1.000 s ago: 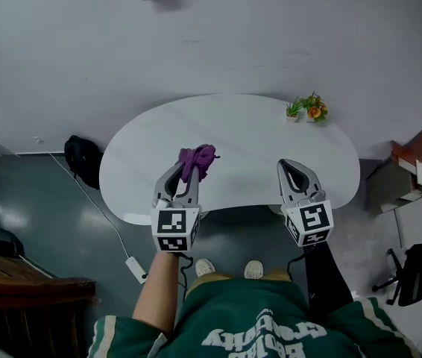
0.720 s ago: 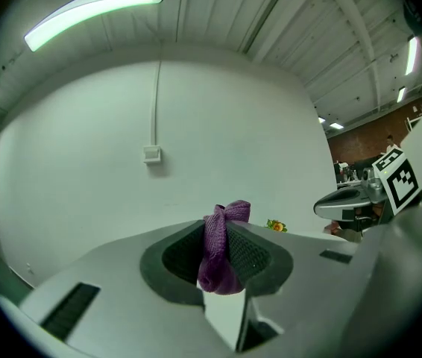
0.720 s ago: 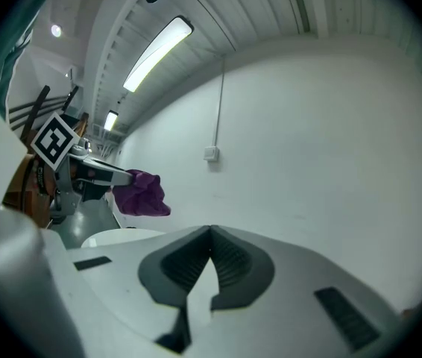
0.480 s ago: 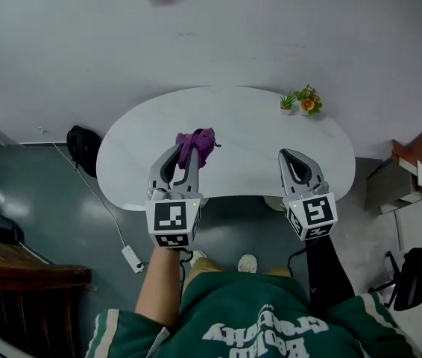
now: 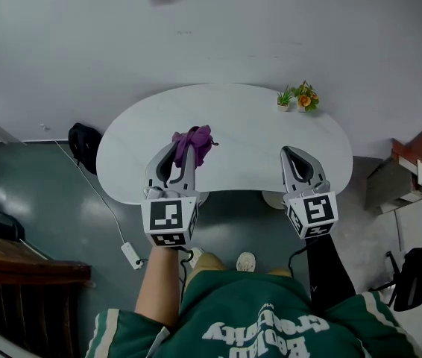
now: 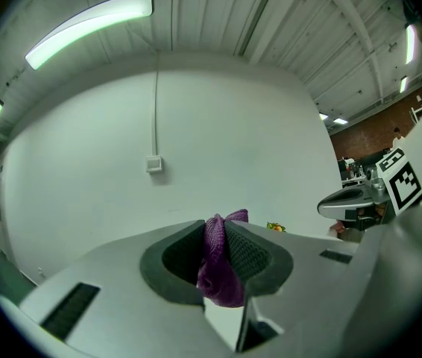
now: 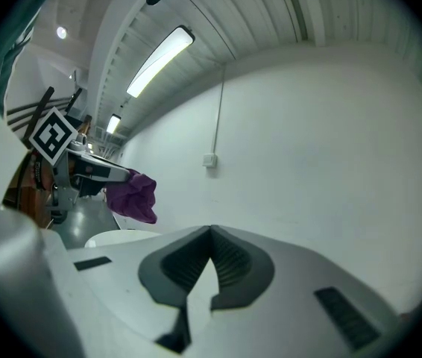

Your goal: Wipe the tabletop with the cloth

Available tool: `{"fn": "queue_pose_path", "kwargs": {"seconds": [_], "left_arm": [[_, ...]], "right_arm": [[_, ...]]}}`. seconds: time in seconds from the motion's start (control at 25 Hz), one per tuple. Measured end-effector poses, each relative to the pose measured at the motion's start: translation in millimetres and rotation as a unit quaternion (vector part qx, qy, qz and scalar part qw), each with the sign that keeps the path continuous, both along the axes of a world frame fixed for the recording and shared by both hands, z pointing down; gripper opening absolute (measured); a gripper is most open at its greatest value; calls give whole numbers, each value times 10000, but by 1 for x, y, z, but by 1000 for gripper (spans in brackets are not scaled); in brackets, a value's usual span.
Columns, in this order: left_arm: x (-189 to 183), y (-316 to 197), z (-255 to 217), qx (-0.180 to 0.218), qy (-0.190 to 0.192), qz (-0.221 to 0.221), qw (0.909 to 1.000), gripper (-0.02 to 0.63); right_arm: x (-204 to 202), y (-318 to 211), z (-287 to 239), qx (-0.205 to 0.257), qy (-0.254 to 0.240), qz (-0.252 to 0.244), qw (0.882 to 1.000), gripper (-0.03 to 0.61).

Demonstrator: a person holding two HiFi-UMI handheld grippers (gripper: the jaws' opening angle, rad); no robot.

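Purple cloth [image 5: 193, 144] is bunched and pinched in the left gripper [image 5: 184, 152], jaws clamped tight on it, a wad poking out past the tips. It hangs over the left-middle of the white tabletop [image 5: 248, 129] and, judging by the right gripper view, looks clear of the surface. Right gripper [image 5: 288, 154] is clenched on nothing, level near the front edge on the right. Small potted plant [image 5: 300, 98] sits at the far right rim. Step: cloth picked up, no wiping contact yet. Next: lower the cloth flat onto the top, then sweep; steer clear of the plant.
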State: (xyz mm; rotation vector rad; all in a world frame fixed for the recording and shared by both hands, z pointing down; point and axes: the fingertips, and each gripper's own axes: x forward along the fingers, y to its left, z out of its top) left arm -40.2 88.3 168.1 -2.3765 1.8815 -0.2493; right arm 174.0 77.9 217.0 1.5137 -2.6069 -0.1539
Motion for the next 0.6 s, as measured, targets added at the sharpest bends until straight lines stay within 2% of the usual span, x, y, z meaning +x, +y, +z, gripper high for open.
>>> {"fn": "queue_pose_path", "kwargs": {"seconds": [0.6], "left_arm": [[11,16,0,8,1,16,10000,78]], "right_arm": [[8,17,-1,49,12,-52,10000,3]]}}
